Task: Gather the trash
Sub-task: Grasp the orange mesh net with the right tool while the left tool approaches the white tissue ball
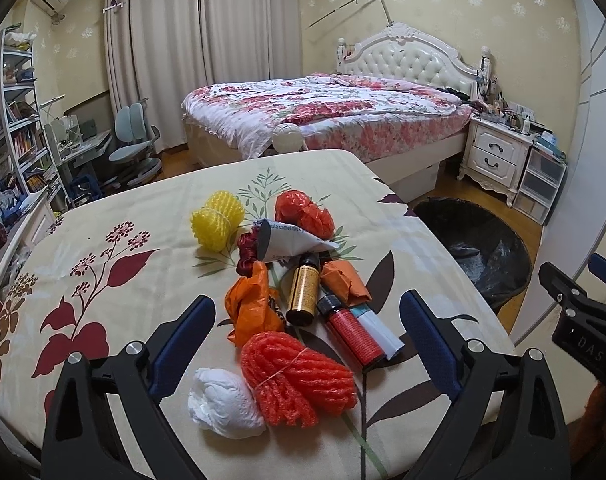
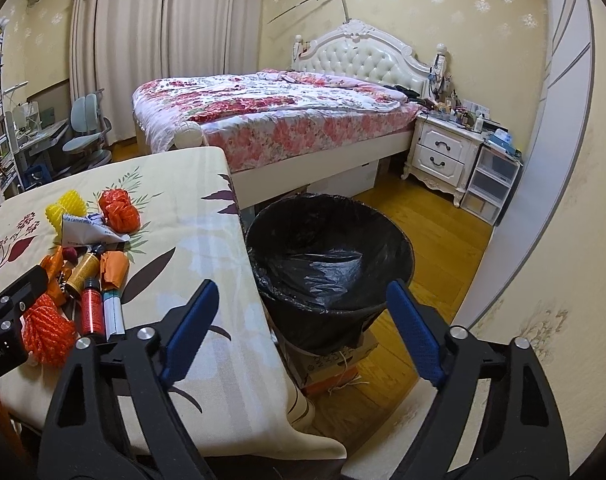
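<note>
Hovering with jaws apart and empty, the left gripper point(image 1: 307, 340) frames litter piled on the floral tablecloth point(image 1: 103, 248); the right gripper point(image 2: 299, 328), likewise spread, faces the black-lined trash bin point(image 2: 331, 256) beside the table.

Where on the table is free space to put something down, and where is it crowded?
Free: the left part of the table, between its left edge and the yellow foam; also the strip between the red bottle and the edge beside the bin. Crowded: the middle, from the yellow foam down to the white wad.
</note>
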A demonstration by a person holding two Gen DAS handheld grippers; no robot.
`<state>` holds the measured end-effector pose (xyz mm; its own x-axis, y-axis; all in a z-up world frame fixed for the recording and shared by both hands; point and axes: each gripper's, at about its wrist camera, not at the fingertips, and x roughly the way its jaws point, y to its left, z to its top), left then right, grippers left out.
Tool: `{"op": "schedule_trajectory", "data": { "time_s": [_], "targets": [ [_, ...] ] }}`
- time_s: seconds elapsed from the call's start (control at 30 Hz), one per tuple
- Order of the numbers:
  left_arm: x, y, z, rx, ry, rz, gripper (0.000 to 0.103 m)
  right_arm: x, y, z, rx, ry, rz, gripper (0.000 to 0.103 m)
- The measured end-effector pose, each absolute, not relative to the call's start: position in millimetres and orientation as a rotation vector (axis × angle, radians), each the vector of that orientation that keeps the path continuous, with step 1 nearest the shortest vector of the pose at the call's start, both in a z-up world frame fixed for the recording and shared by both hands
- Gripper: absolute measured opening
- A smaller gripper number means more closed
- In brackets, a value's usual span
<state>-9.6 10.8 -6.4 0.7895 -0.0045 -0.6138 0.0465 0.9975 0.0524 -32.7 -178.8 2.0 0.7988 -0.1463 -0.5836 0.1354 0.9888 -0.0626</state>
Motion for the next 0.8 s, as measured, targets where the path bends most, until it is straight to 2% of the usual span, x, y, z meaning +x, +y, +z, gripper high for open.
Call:
{"op": "schedule_trajectory", "data": {
  "time_s": [0.17, 0.27, 0.8],
  "targets": [
    [-13, 32, -10, 0.069, 0.683, -0.005, 0.091, -33, -169, 1, -0.012, 0.647, -0.117, 0.077],
    [-14, 45, -11, 0.065, 0.694, 0.007, 0.091, -28, -164, 3, -0.014, 0.662, -0.084, 0.071],
    [-23, 88, -21, -0.01, 0.756, 0.043, 0.089, -21, -124, -4, -0.067, 0.701, 0.008, 0.071]
  ]
}}
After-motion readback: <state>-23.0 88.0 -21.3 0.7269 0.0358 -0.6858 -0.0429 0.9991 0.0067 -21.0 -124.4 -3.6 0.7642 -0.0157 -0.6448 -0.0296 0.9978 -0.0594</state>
